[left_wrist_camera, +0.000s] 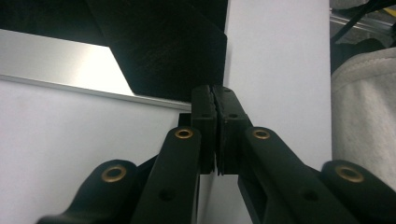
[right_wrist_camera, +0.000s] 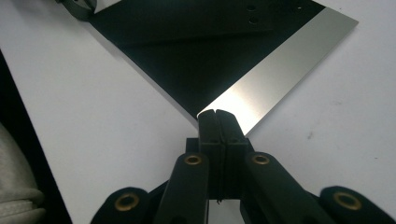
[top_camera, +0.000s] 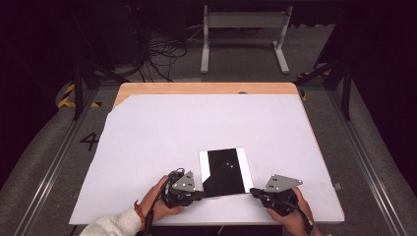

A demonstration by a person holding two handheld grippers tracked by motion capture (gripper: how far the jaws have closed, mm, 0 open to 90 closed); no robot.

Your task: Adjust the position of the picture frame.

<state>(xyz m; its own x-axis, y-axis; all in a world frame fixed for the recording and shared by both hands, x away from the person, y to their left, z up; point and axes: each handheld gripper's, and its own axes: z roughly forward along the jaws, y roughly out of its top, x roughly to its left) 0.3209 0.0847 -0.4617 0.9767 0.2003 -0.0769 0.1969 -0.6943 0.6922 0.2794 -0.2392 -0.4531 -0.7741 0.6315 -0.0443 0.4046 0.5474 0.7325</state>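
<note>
A flat rectangular plate (top_camera: 223, 169), glossy black with a bright silver strip along each long side, lies on the white table top (top_camera: 162, 132) near the front edge. At its near left corner a dark matte flap (left_wrist_camera: 163, 46) slants across the silver strip (left_wrist_camera: 56, 60). My left gripper (top_camera: 201, 195) (left_wrist_camera: 214, 88) is shut, its tips right at that flap's corner; I cannot tell whether the flap is pinched. My right gripper (top_camera: 252, 192) (right_wrist_camera: 215, 113) is shut too, tips touching the plate's near right corner, where black (right_wrist_camera: 201, 60) meets the silver strip (right_wrist_camera: 280, 70).
The table's front edge (top_camera: 211, 222) runs just behind both hands. A strip of bare wood (top_camera: 206, 88) borders the far side. On the floor beyond lie cables (top_camera: 157, 54) and a white metal frame (top_camera: 243, 29). A pale sleeve (left_wrist_camera: 364, 116) is beside the left gripper.
</note>
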